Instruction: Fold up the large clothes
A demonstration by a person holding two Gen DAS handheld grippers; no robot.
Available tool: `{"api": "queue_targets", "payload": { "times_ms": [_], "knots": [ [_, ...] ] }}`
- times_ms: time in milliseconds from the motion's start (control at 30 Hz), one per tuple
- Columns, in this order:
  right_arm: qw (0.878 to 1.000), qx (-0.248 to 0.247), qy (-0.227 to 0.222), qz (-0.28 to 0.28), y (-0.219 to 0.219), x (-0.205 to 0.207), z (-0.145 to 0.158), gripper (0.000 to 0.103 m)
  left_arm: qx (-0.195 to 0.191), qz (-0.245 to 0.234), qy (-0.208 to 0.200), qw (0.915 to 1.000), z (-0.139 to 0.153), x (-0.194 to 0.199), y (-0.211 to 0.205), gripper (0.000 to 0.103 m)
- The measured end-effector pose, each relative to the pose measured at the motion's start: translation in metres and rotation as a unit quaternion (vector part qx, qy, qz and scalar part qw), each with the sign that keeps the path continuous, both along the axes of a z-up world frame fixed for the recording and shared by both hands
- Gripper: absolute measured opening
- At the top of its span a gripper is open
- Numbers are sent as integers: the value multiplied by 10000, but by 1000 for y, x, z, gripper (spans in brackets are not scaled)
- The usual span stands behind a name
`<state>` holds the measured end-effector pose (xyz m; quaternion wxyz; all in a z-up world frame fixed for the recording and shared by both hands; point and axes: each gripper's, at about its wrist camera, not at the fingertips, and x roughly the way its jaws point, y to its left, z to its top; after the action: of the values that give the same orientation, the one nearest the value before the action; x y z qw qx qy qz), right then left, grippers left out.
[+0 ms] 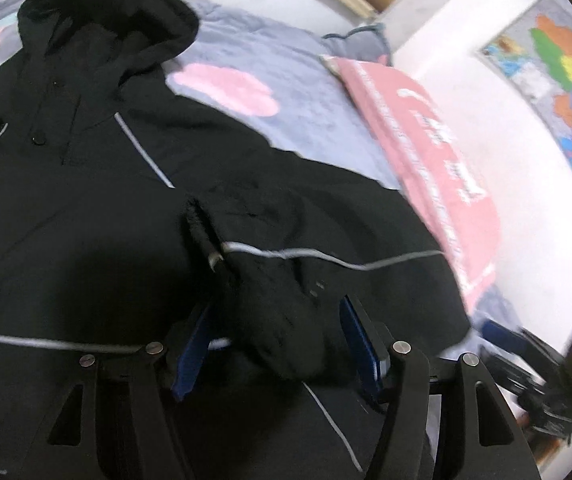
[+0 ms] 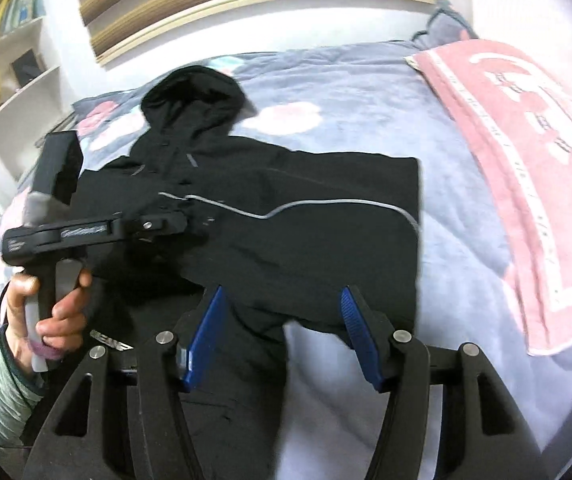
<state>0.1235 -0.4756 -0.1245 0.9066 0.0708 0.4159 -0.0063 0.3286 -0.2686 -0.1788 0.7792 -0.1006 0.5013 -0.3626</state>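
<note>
A black hooded jacket with thin grey piping lies on the bed, hood toward the headboard; it also fills the left wrist view. One sleeve is folded across the body. My left gripper has its blue-padded jaws spread wide, with the bunched sleeve cuff lying loosely between them. In the right wrist view the left gripper sits over the jacket's chest, held by a hand. My right gripper is open and empty just above the jacket's lower edge.
The bed has a grey-blue cover with pink clouds. A pink towel lies on the right side. A wooden headboard is at the back, white shelves at left, a coloured map on the wall.
</note>
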Motion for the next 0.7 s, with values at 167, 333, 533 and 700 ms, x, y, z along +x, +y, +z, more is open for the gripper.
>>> {"api": "queue_targets", "payload": {
  "times_ms": [167, 333, 533, 700],
  "knots": [
    [9990, -284, -324, -132, -2, -15, 52, 63, 3, 76, -426, 9991, 19, 0, 10, 20],
    [9971, -33, -760, 88, 14, -16, 110, 64, -421, 478, -798, 9948, 62, 1, 71, 19],
    [9960, 51, -747, 496, 70, 35, 92, 69, -170, 1220, -877, 9885, 71, 6, 175, 19],
    [9988, -14, -124, 480, 106, 104, 13, 69, 335, 1880, -270, 9812, 22, 17, 263, 19]
  ]
}}
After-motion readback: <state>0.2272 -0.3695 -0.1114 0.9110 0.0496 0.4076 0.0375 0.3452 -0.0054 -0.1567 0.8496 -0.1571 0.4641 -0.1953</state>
